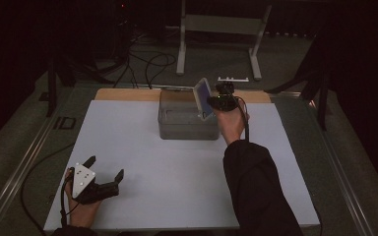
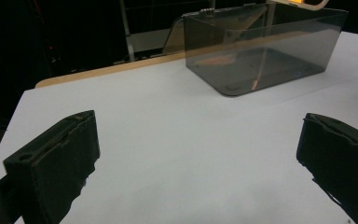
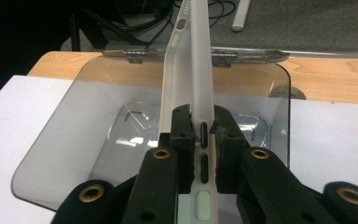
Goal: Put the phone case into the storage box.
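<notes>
A slim, pale translucent phone case (image 1: pixel 204 97) with a bluish face hangs tilted over the right end of a clear grey plastic box (image 1: pixel 187 123). My right gripper (image 1: pixel 217 102) is shut on the case's edge. In the right gripper view the case (image 3: pixel 191 60) rises edge-on between the two black jaws of the right gripper (image 3: pixel 201 126), above the open box (image 3: pixel 51 154). My left gripper (image 1: pixel 106 167) rests open at the near left of the white mat. Its view shows the left gripper (image 2: pixel 200 149) with jaws wide apart and nothing between them, the box (image 2: pixel 261 51) farther off.
A white mat (image 1: pixel 177 182) covers the table, with a wooden strip (image 1: pixel 123 94) along the far edge. Black cables (image 1: pixel 147 64) and a white metal stand (image 1: pixel 221 24) lie on the floor beyond. A dark-sleeved forearm (image 1: pixel 256 187) crosses the right half of the mat.
</notes>
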